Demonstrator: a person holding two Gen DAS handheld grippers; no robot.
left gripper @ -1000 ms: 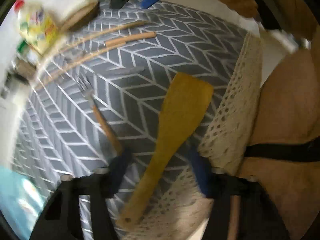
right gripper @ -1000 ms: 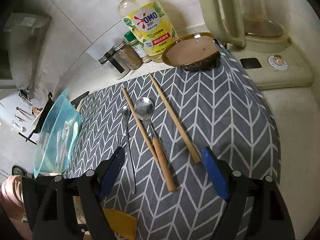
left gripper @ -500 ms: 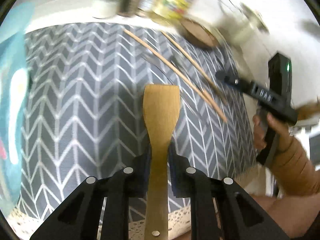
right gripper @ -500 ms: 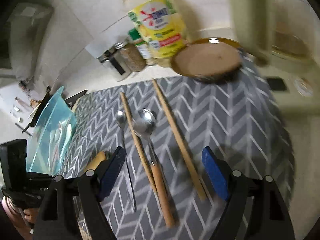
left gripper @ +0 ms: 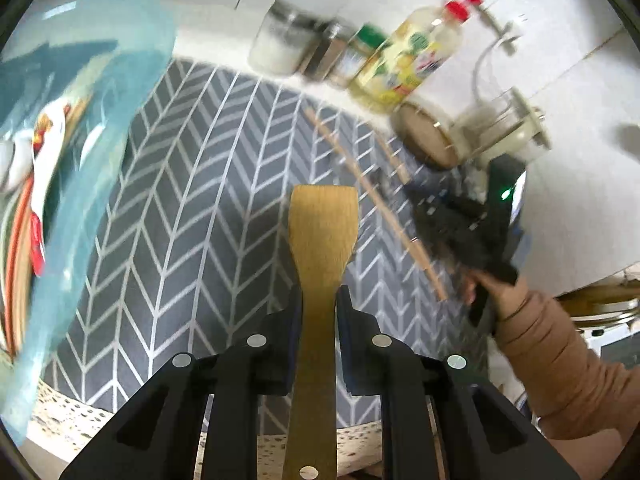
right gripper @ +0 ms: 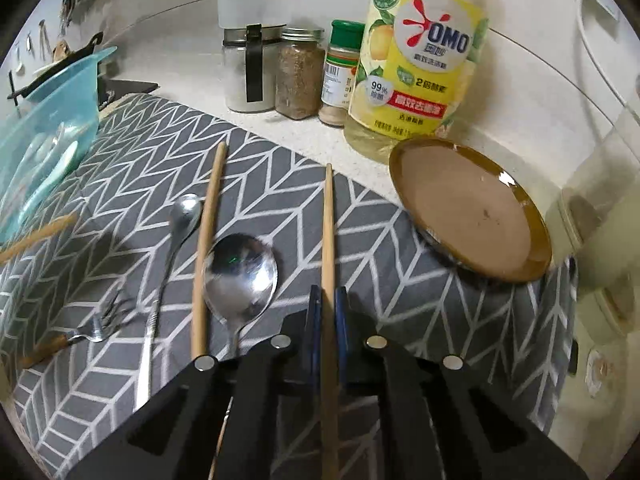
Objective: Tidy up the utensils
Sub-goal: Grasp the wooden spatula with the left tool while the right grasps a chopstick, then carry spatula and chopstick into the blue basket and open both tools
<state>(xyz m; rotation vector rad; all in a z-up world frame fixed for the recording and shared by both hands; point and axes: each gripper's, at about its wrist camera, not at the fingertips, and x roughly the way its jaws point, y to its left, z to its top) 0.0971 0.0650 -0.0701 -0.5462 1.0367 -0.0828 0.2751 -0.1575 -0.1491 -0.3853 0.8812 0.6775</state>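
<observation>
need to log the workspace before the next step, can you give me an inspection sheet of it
surface: grey chevron mat on a pale counter, lace edge at the near side.
job's things: wooden spatula; two chopsticks, one gripped, one lying; large spoon, small spoon, fork on the mat; blue tub already holding utensils.
clutter: brown plate, detergent bottle, three jars.
grippers: left gripper shut on the spatula handle; right gripper shut on the chopstick.
cables: white cord along the wall.
surroundings: tiled wall, pale appliance at the right, a person's tan sleeve.
</observation>
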